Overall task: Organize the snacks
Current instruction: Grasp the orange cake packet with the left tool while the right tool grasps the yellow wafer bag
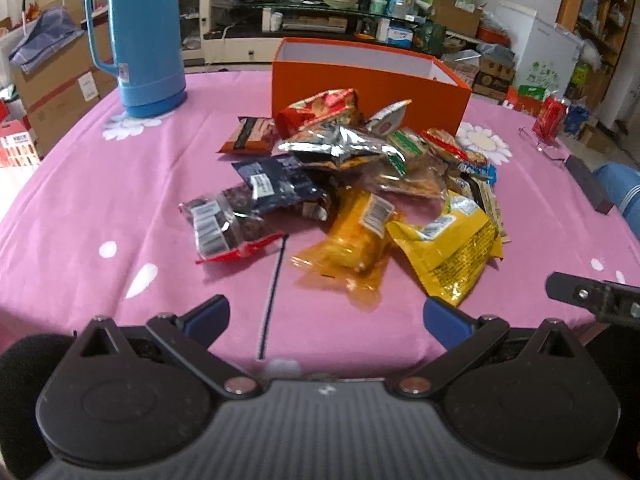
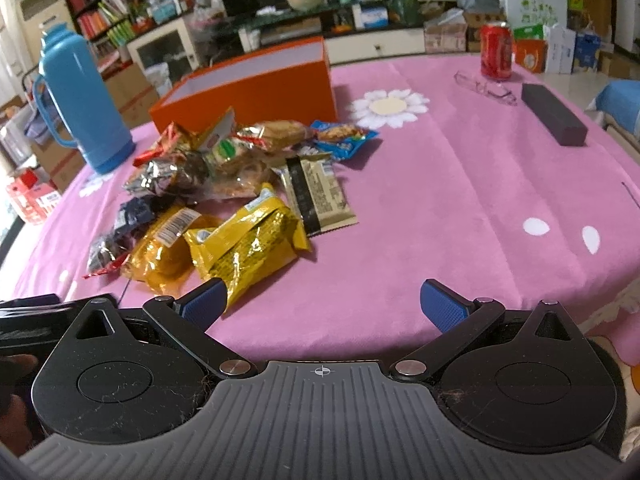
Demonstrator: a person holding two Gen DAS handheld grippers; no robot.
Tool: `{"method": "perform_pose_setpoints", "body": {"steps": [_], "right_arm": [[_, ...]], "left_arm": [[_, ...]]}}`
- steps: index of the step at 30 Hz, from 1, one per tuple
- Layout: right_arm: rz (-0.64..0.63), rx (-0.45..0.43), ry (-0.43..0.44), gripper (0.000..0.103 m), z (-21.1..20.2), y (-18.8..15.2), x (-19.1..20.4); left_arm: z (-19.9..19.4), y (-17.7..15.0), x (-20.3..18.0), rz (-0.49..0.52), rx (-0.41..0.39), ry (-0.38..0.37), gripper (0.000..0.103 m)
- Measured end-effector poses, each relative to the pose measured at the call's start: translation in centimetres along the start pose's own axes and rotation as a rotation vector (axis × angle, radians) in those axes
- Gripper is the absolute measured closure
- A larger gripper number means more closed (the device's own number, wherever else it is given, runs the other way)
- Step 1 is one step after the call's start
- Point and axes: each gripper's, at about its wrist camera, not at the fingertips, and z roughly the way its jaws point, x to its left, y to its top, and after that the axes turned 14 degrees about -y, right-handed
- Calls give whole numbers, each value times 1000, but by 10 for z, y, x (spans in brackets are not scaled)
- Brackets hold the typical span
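Snacks [image 1: 360, 184] are seen heaped in a loose pile on the pink tabletop [image 1: 120, 200], just in front of the open orange box [image 1: 372, 76]. Crinkled foil and clear wrappers are mixed together: a yellow packet [image 1: 448, 248] and an orange-wrapped cake [image 1: 356, 240] at the near edge, a silver pouch [image 1: 340, 144] on top, a dark bag of dried fruit [image 1: 224, 224] to the left. The left gripper [image 1: 326, 316] is held wide open and empty, short of the pile. The right gripper [image 2: 322, 304] is likewise spread wide, nothing held, one blue pad [image 2: 204, 304] just beside the yellow packet [image 2: 244, 248]. A blue thermos [image 1: 136, 36] is noted at the far left.
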Motion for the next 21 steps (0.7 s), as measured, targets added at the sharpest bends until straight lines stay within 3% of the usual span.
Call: {"method": "perform_pose_setpoints", "body": {"steps": [6, 13, 16, 21], "right_arm": [[-24, 57, 38, 0, 41, 12, 11], [-73, 132, -9, 0, 80, 9, 14], [-100, 105, -38, 0, 83, 9, 13], [-153, 116, -40, 1, 86, 13, 10]], "left_arm": [[7, 14, 22, -37, -29, -46, 1], [47, 31, -4, 128, 10, -71, 1], [70, 38, -14, 206, 25, -64, 5], [89, 51, -8, 202, 50, -85, 6]]}}
